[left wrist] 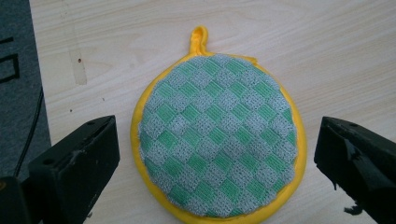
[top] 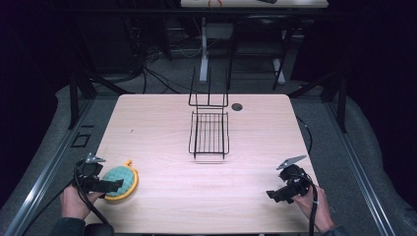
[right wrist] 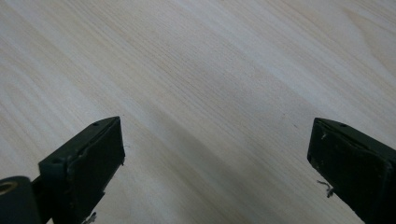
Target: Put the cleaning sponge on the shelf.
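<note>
The round pot holder (left wrist: 218, 140) at the centre of the left gripper view has a green and grey checkered weave with a yellow rim and yellow loop. The tabletop (top: 162, 128) is pale wood with fine grain. The wire rack (top: 209, 132) at the middle of the high view is black. Both grippers' jaws are black.

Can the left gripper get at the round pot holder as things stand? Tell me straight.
Probably yes. The left gripper hangs right over the pot holder with its jaws open wide to either side of it, and nothing lies between them on the table.
</note>
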